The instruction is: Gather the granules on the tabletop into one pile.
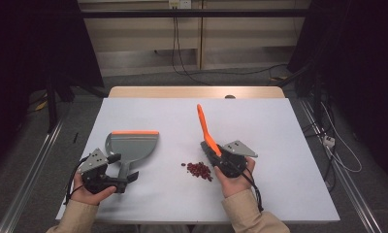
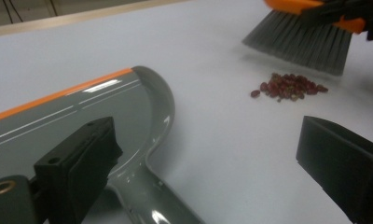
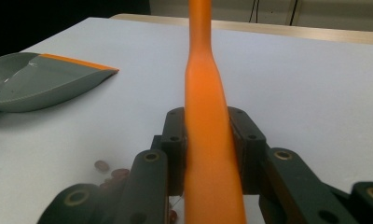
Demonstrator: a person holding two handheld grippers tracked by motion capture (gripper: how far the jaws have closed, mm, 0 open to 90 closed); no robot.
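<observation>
Brush [image 1: 207, 130] handle runs long and orange, tilting up and away toward the table's far edge, bristles down just right of the beans. My right gripper [image 1: 220, 156] is clamped on that handle — jaws pressing both sides of it in the right gripper view. My left gripper [image 1: 125, 180] stands wide apart over the dustpan [image 1: 132, 145] handle, which points back at me. One brush, one dustpan, one small heap of red beans [image 1: 198, 170] between them; I see nothing blocking the white table [image 1: 279, 145] between heap and pan.
</observation>
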